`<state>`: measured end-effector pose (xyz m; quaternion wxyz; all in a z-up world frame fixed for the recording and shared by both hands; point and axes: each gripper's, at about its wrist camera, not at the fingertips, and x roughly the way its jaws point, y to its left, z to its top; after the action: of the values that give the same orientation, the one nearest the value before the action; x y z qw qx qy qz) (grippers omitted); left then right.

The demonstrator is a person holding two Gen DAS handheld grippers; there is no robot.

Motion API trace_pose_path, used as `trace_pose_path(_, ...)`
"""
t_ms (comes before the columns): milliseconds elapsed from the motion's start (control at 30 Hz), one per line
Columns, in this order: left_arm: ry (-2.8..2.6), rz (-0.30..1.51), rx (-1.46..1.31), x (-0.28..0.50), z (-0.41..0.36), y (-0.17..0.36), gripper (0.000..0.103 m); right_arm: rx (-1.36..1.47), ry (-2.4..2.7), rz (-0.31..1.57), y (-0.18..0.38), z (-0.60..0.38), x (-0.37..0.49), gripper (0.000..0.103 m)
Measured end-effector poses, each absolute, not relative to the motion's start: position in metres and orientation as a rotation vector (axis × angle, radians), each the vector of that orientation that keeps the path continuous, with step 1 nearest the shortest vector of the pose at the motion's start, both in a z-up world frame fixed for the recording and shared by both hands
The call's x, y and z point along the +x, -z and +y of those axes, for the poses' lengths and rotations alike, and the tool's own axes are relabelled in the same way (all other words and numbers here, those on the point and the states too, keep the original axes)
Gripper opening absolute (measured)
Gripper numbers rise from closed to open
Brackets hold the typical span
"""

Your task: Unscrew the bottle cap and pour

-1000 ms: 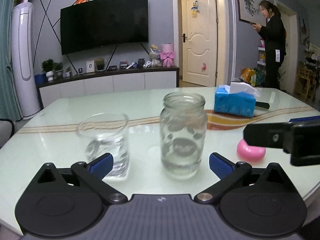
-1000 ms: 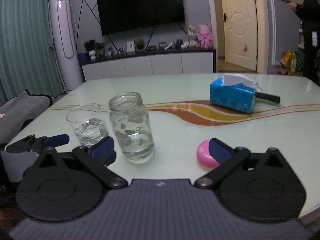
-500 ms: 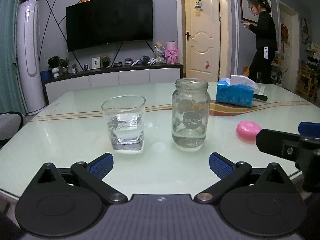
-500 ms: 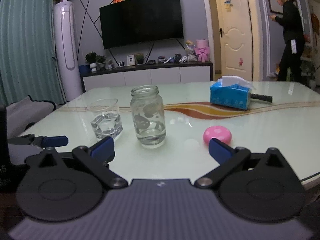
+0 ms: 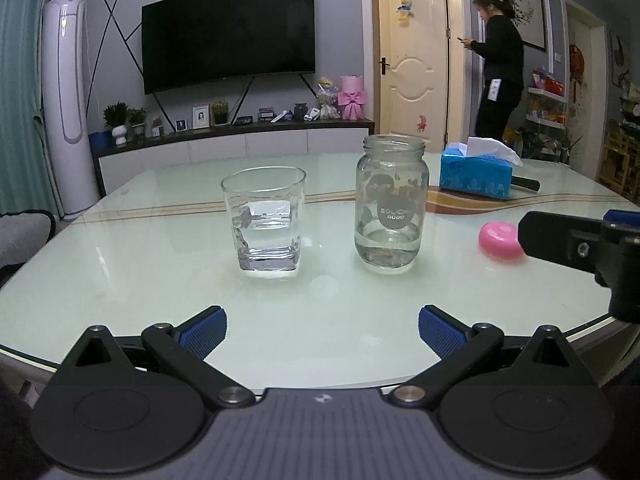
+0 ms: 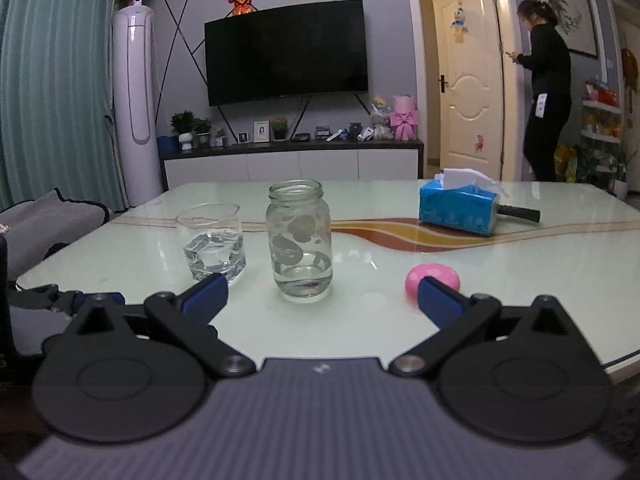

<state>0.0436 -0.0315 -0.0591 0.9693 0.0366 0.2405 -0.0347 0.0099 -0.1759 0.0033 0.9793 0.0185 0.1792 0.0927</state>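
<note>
An uncapped glass jar [image 5: 391, 205] with a little water at the bottom stands on the pale glass table [image 5: 160, 288]; it also shows in the right wrist view [image 6: 300, 240]. A tumbler [image 5: 264, 222] partly full of water stands to its left [image 6: 212, 242]. The pink cap [image 5: 501, 239] lies on the table to the jar's right [image 6: 432, 276]. My left gripper [image 5: 322, 330] is open and empty, back near the table's front edge. My right gripper [image 6: 322, 300] is open and empty too, also short of the jar.
A blue tissue box [image 5: 476, 174] and a black handle [image 5: 526, 184] lie at the back right of the table. A person in black [image 5: 500, 72] stands by the door. A grey cushion [image 6: 48, 224] sits left of the table.
Both grippers have drawn back from the jar and tumbler toward the table's front edge, staying open. The person in the background has walked left.
</note>
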Motion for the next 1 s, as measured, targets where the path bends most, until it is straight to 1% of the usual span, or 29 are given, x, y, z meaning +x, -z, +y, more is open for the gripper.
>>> trace_pose_path(1000, 0.045, 0.478, 0.045, 0.047, -0.027, 0.057, 0.103, 0.024, -0.197, 0.361, -0.004, -0.172, -0.002, 0.103)
